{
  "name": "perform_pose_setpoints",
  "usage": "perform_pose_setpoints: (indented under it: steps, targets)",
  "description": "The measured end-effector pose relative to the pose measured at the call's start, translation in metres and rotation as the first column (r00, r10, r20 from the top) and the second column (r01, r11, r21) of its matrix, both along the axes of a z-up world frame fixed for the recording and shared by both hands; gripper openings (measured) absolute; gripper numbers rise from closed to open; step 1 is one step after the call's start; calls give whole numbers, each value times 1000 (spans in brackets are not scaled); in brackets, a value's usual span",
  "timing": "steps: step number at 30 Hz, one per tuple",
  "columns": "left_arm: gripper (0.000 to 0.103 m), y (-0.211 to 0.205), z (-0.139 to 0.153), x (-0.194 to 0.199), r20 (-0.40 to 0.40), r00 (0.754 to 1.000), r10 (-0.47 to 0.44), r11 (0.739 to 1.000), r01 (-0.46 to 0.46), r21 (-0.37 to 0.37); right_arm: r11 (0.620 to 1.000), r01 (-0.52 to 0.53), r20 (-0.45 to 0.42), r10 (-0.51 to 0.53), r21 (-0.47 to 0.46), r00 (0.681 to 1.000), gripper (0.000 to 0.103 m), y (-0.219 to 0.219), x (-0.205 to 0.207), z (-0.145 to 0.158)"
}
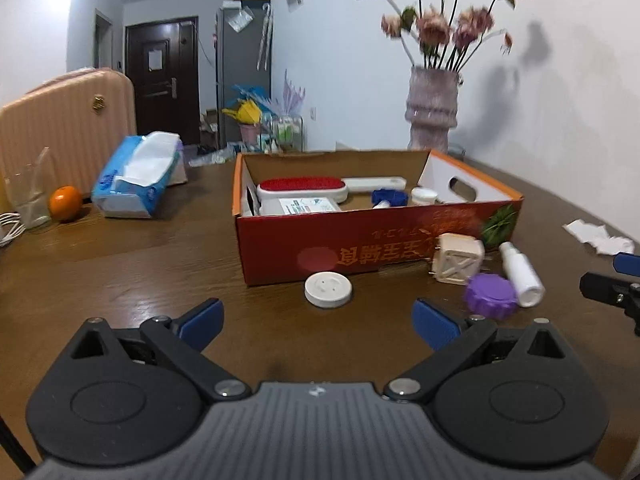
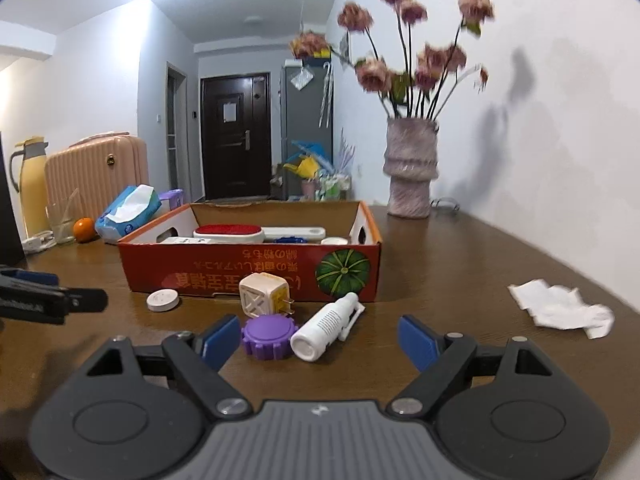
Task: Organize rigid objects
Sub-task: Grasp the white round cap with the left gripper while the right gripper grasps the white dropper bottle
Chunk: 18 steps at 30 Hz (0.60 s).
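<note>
A red cardboard box point(image 1: 360, 240) point(image 2: 224, 272) stands on the brown table and holds a red lint brush point(image 1: 304, 186), a white packet, a blue cap and a white jar. In front of it lie a white round disc point(image 1: 329, 289) point(image 2: 163, 300), a cream plug adapter point(image 1: 458, 264) point(image 2: 264, 294), a purple ribbed cap point(image 1: 491, 294) point(image 2: 266, 337) and a white spray bottle point(image 1: 520, 274) point(image 2: 326, 326). My left gripper point(image 1: 318, 324) is open and empty, just short of the disc. My right gripper point(image 2: 320, 342) is open, with the purple cap and bottle base between its fingers.
A vase of pink flowers point(image 1: 432, 108) point(image 2: 410, 168) stands behind the box by the wall. A tissue pack point(image 1: 136, 176), an orange point(image 1: 65, 203), a glass point(image 1: 28, 196) and a pink suitcase point(image 1: 68, 120) are at the left. A crumpled tissue point(image 2: 560, 308) lies at the right.
</note>
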State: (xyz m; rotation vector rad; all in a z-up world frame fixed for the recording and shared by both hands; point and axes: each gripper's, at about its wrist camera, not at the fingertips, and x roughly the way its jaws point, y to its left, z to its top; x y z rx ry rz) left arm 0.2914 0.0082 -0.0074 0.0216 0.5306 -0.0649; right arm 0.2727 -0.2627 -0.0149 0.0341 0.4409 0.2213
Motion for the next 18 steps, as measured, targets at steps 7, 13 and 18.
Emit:
perform_pose_setpoints:
  steps: [7, 13, 18]
  targets:
    - [91, -10, -16, 59, -56, 998, -37, 999, 38, 16, 996, 24, -97, -16, 81, 995, 76, -6, 61, -13]
    - [61, -22, -32, 79, -102, 991, -86, 995, 90, 31, 998, 36, -155, -27, 58, 987, 39, 4, 92, -29]
    - [38, -19, -32, 80, -85, 992, -97, 995, 99, 18, 1000, 23, -163, -25, -13, 986, 30, 16, 95, -31]
